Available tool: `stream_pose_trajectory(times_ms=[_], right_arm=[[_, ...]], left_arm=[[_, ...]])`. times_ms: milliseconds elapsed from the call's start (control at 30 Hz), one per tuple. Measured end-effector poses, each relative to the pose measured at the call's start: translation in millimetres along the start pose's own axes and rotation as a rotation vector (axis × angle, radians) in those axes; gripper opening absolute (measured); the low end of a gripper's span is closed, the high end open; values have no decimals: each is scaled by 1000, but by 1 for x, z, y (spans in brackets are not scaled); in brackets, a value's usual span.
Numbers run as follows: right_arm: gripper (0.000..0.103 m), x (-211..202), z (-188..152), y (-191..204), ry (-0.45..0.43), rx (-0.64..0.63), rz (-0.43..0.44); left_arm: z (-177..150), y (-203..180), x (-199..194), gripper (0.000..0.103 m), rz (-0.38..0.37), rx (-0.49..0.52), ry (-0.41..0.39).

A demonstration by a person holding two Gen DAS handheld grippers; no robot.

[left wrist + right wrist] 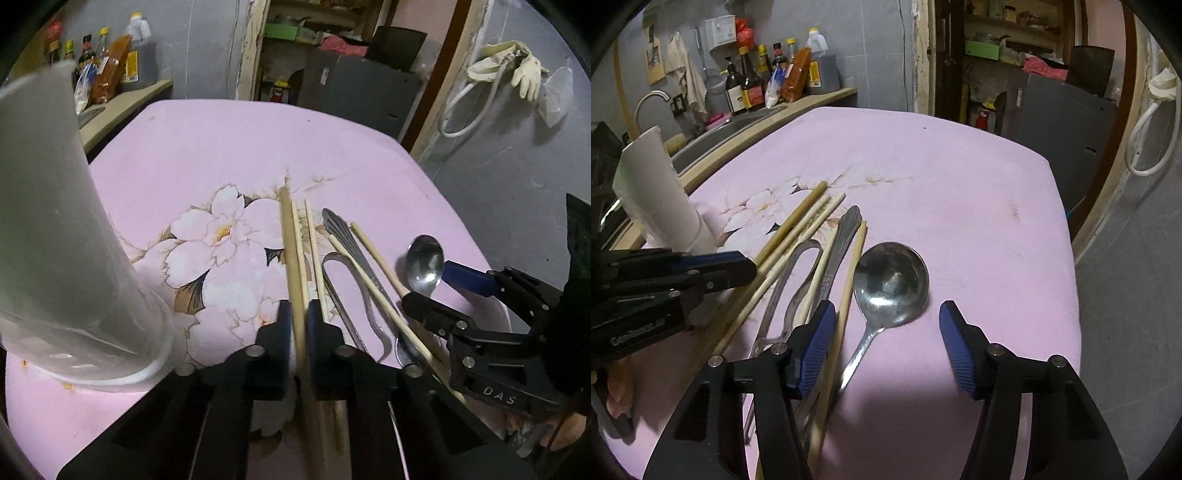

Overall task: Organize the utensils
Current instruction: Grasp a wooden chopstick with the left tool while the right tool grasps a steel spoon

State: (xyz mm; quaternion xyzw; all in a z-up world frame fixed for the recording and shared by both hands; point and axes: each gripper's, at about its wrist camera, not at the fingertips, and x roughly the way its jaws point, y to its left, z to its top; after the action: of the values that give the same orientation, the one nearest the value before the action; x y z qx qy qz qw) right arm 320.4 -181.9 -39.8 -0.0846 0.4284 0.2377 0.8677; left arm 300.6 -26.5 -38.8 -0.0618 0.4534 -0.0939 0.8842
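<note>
On the pink floral tablecloth [207, 155] lie several wooden chopsticks, metal tongs [334, 275], a patterned metal handle [338, 227] and a steel spoon [424, 262]. My left gripper [298, 317] is shut on the thickest chopstick [290, 236], which runs between its blue pads. A tall white utensil holder [55, 221] stands close on its left. In the right wrist view my right gripper [886, 332] is open low over the spoon [892, 282]. The spoon's handle lies between the fingers, untouched. The left fingertip [820, 332] is beside a thin chopstick [849, 288]. The left gripper [744, 267] shows at the left.
A counter with a sink, a tap [650, 99] and sauce bottles [753, 81] runs behind the table on the left. An open doorway [1015, 74] with shelves lies beyond the far edge. Gloves and a hose [517, 70] hang on the right wall. The cloth's right half [979, 206] is bare.
</note>
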Motion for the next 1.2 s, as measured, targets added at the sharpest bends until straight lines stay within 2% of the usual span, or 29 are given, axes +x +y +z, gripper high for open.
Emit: stream_pose_trajectory(times_ms=[267,400,500,733,867,1033,1200], right_arm=[[52,11,8,3,5,6,-19],[39,11,8,1,-4,15,-23],[37,9,7,-3,-11,37,-4],[37,-3,0,-1,-33,32,15],[37,-11,-7,1,-45,26,21],[36,-14,-10,1,-53,37,24],[36,-26,-15,4,-104,27,23]], left_arm=[[4,2,1,5,-8,-8,8],[3,-2,1,5,-21,-30,10],[-1,-1,-1,4,-34,-54,21],[-19,5,-25,4,-36,-83,24],[-29,5,-33,5,-13,-45,31],[-27,-2,-27,6,0,-25,83],[-24,-8,-25,6,14,18,111]])
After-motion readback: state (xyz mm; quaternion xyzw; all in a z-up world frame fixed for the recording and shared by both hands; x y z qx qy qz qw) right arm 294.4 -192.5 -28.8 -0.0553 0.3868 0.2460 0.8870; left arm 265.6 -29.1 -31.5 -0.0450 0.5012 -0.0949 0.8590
